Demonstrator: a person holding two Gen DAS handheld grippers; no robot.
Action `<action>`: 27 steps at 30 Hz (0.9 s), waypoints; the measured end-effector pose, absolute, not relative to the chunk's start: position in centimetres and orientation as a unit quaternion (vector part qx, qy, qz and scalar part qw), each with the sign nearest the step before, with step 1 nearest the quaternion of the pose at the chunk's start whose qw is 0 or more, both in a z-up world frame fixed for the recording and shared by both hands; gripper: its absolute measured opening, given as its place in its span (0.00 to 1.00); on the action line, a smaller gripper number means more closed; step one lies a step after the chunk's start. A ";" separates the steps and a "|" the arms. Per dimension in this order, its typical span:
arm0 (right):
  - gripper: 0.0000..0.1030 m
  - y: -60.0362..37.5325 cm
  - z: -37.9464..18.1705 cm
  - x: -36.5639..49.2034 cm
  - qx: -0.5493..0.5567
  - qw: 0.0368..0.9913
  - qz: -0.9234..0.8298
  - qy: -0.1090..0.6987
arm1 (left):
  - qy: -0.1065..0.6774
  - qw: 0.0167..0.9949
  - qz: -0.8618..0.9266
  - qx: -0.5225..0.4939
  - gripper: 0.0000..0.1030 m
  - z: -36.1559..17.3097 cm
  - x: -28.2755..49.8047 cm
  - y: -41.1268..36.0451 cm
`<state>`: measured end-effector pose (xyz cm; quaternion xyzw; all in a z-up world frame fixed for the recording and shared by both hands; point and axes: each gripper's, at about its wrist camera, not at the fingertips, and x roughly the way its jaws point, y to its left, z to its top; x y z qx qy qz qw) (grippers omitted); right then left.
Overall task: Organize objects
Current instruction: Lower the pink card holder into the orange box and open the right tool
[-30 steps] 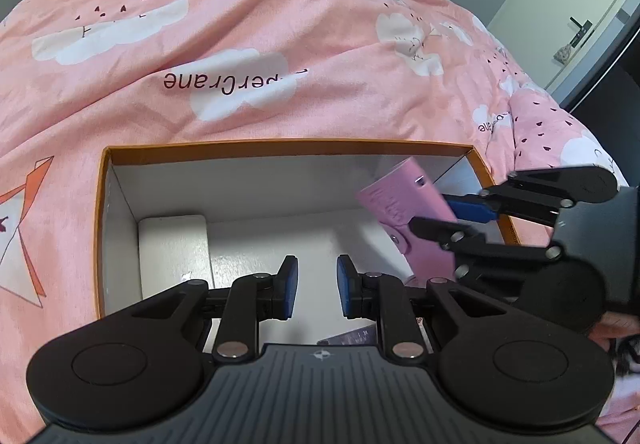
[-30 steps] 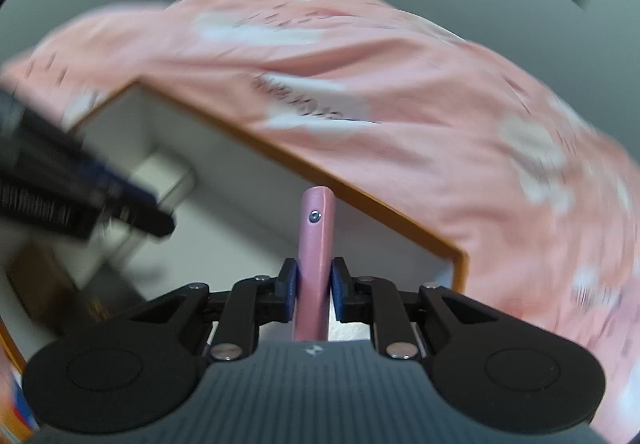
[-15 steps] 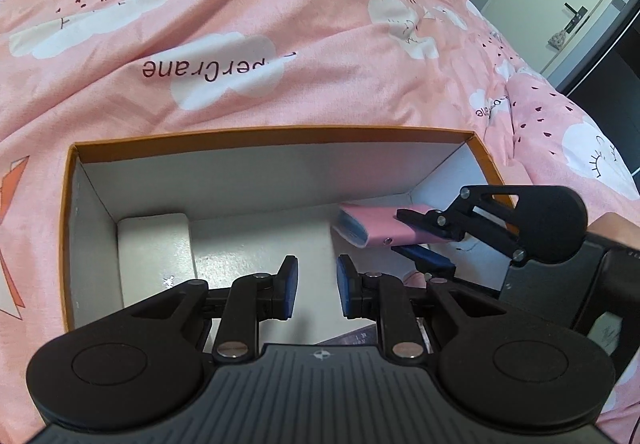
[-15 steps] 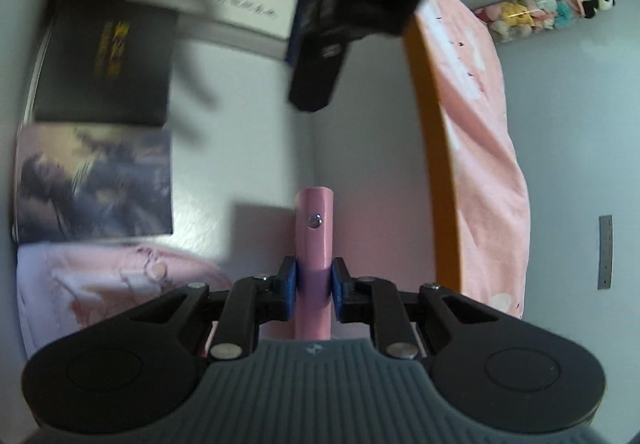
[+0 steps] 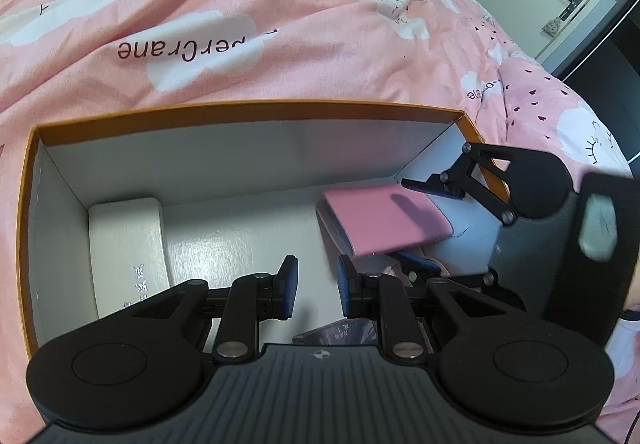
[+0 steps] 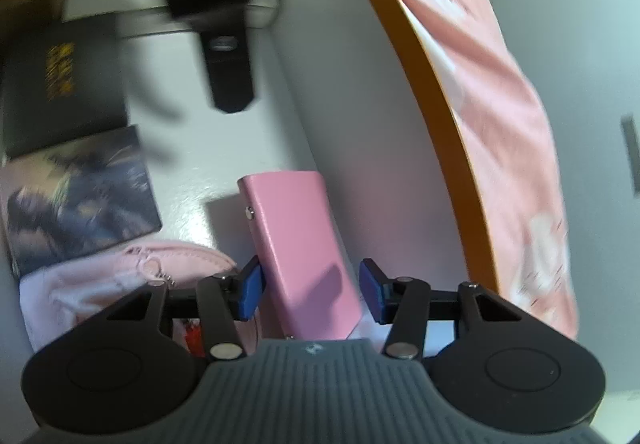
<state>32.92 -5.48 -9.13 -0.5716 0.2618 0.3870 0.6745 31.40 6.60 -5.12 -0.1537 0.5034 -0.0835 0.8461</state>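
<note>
the right gripper (image 6: 310, 294) stands wide open around the pink case (image 6: 300, 252), which lies on the floor of the orange-rimmed box (image 5: 248, 112) near its right wall. the left gripper (image 5: 313, 286) hangs narrow and empty over the box's near edge.

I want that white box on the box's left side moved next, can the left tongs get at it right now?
Probably yes. The left tongs are open and empty inside the orange box, and the white box lies uncovered just left of them. The right tongs and pink wallet are off on the other side.

Orange-rimmed box (image 5: 248, 112) fills mid-frame on pink bedding (image 5: 240, 4). Pink wallet (image 5: 384, 220) lies right of centre between the right gripper's (image 5: 420, 220) spread jaws. Left gripper (image 5: 313, 286) at bottom, jaws apart, empty.
</note>
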 end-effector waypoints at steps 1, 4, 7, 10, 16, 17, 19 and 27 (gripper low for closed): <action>0.51 -5.4 -9.0 33.4 -0.563 0.679 0.385 0.271 | 0.503 0.846 -0.083 -0.155 0.22 -5.1 31.3 6.6; 0.51 -5.2 -8.4 33.8 -0.554 0.683 0.384 0.280 | 0.501 0.847 -0.079 -0.161 0.22 -5.1 31.0 6.6; 0.50 -5.5 -7.7 33.7 -0.556 0.679 0.388 0.283 | 0.495 0.851 -0.069 -0.160 0.22 -5.2 30.7 6.6; 0.46 -5.8 -6.9 33.8 -0.552 0.678 0.388 0.291 | 0.491 0.854 -0.060 -0.161 0.22 -5.3 30.3 6.7; 0.32 -5.8 -5.7 34.3 -0.544 0.672 0.389 0.318 | 0.486 0.854 -0.059 -0.174 0.22 -5.1 29.4 7.1; 0.32 -5.7 -5.6 34.2 -0.550 0.669 0.388 0.316 | 0.485 0.854 -0.059 -0.177 0.24 -5.1 29.2 7.1; 0.29 -5.5 -5.4 34.1 -0.560 0.662 0.387 0.314 | 0.483 0.855 -0.056 -0.181 0.27 -5.1 28.9 7.1; 0.29 -4.3 -5.9 34.7 -0.589 0.651 0.367 0.309 | 0.480 0.858 -0.050 -0.179 0.27 -4.9 28.3 7.1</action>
